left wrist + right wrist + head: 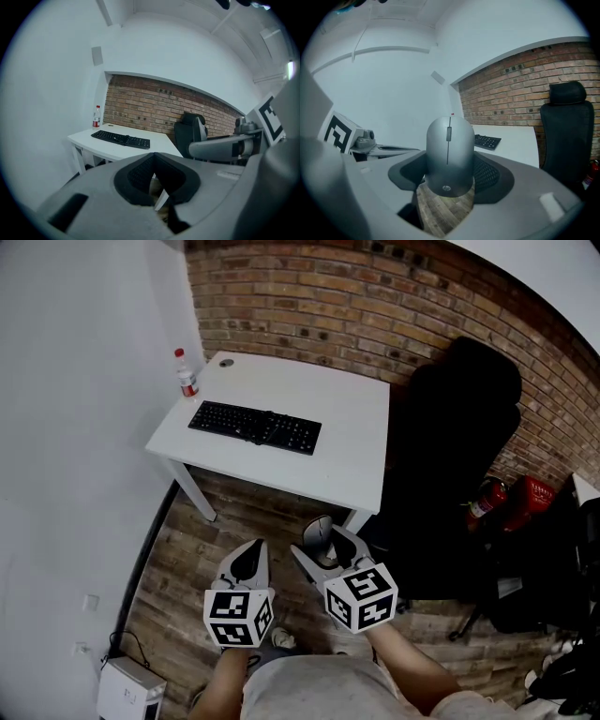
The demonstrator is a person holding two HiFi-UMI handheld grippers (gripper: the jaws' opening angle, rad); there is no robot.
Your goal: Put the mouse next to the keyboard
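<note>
- Right claw (319, 538) is clamping the mouse (449, 154), well short of the desk (349, 442).
- Left claw (255, 549) is hanging beside it, jaws together, empty.
- Pickup done; carrying it to the keyboard (255, 427) and placing it are remaining.

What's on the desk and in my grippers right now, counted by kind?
Keyboard: 1
Bottle: 1
Mouse: 1, held in the right gripper
Total: 3

Mouse (449, 154): "hp" logo on grey shell (small, pale, near lower edge).
</note>
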